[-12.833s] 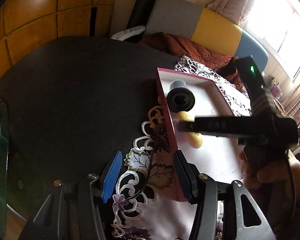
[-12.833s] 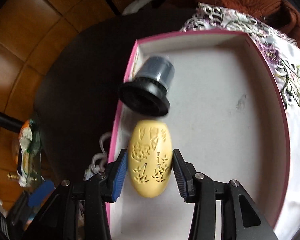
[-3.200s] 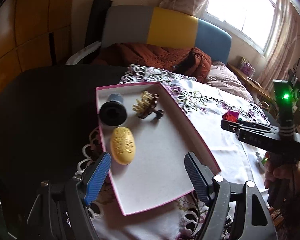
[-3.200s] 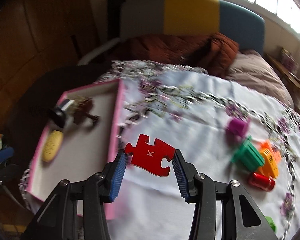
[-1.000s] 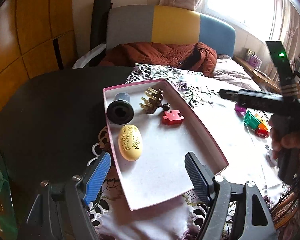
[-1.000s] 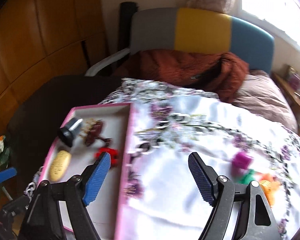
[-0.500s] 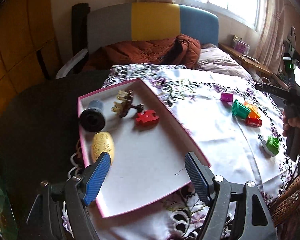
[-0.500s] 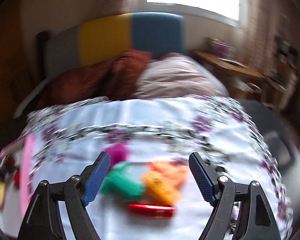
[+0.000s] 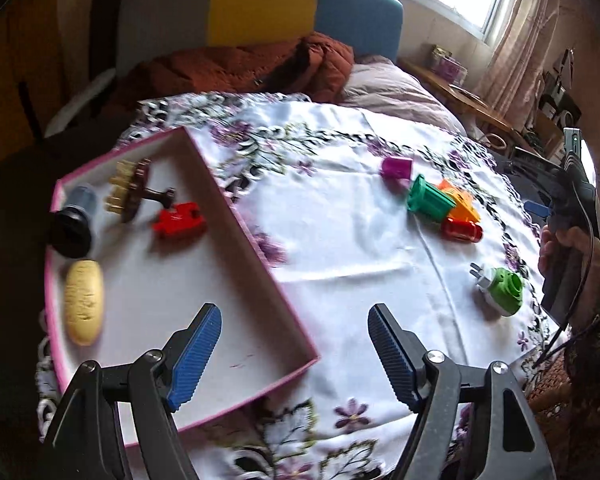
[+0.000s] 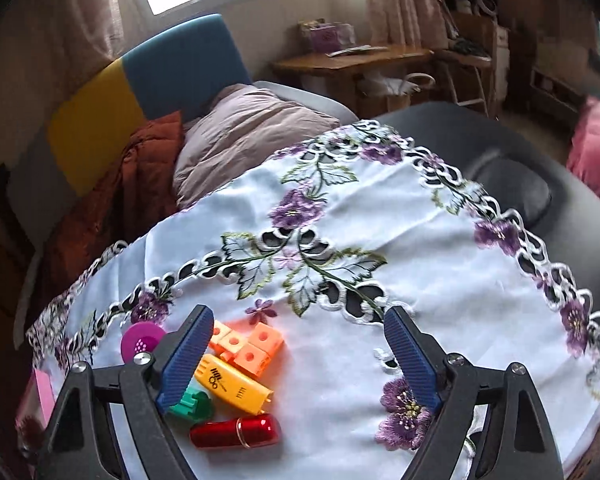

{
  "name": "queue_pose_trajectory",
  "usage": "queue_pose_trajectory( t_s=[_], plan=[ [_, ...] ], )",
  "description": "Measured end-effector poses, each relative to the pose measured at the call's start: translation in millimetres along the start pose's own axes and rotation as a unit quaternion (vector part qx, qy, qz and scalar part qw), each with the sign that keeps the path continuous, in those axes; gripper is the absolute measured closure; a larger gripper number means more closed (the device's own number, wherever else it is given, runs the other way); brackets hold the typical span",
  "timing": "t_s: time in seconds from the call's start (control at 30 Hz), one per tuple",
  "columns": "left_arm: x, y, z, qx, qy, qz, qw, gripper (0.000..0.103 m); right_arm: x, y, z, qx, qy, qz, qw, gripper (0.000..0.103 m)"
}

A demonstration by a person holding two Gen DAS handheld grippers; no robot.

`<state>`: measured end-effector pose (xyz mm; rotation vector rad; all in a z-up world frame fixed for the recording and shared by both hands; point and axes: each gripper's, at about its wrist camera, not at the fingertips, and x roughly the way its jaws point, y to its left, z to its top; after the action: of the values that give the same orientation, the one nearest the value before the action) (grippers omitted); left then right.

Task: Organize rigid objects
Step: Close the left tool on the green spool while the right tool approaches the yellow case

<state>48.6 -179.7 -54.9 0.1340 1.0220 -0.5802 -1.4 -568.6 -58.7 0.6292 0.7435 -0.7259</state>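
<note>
A pink-rimmed white tray (image 9: pixel 260 236) holds a red puzzle piece (image 9: pixel 179 219), a brown comb-like piece (image 9: pixel 130 190), a black-and-grey cylinder (image 9: pixel 74 222) and a yellow oval (image 9: pixel 84 302). On the floral cloth lie a magenta cap (image 9: pixel 397 168), a green piece (image 9: pixel 428 199), an orange piece (image 9: pixel 460 200), a red cylinder (image 9: pixel 462 230) and a green plug (image 9: pixel 500 290). My left gripper (image 9: pixel 294 354) is open over the tray's near corner. My right gripper (image 10: pixel 298 354) is open above the cloth, beside the red cylinder (image 10: pixel 236 431), a yellow piece (image 10: pixel 234 386) and orange blocks (image 10: pixel 248 346).
The floral cloth (image 10: pixel 380 240) covers a dark round table (image 10: pixel 540 184). A sofa with a rust blanket (image 9: pixel 240 64) and pillow (image 10: pixel 244 128) lies behind. A wooden desk (image 10: pixel 352 60) stands at the back. The hand-held right gripper body (image 9: pixel 572 216) shows at the table's right edge.
The red puzzle piece was dropped into the tray and the right gripper opened. It has swung right to the loose toys. The left view has panned right.
</note>
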Motion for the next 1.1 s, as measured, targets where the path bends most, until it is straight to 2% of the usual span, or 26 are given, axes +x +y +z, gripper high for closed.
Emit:
queue_pose_trajectory(
  t_s=[0.13, 0.27, 0.57, 0.7, 0.9, 1.1],
  plan=[
    [18, -17, 7, 0.014, 0.032, -0.031, 0.9989, 0.027, 2, -14, 2, 0.038, 0.012, 0.007, 0.999, 0.014],
    [35, -38, 20, 0.041, 0.047, -0.035, 0.9974, 0.028, 5, -16, 1, 0.048, 0.023, 0.012, 0.999, 0.014],
    [75, -104, 64, 0.131, 0.037, -0.056, 0.9892, 0.028, 6, -16, 1, 0.052, 0.031, 0.027, 0.998, 0.012],
    [101, -130, 85, 0.159, 0.031, -0.061, 0.9848, 0.02, 6, -14, 1, 0.052, 0.034, 0.033, 0.998, 0.011],
    [139, -155, 104, 0.175, 0.05, -0.06, 0.9814, 0.015, 9, -16, 1, 0.063, 0.042, 0.047, 0.996, 0.011],
    [167, -167, 112, 0.18, 0.072, -0.051, 0.9797, 0.015, 10, -17, 1, 0.069, 0.045, 0.054, 0.995, 0.01]
  ],
)
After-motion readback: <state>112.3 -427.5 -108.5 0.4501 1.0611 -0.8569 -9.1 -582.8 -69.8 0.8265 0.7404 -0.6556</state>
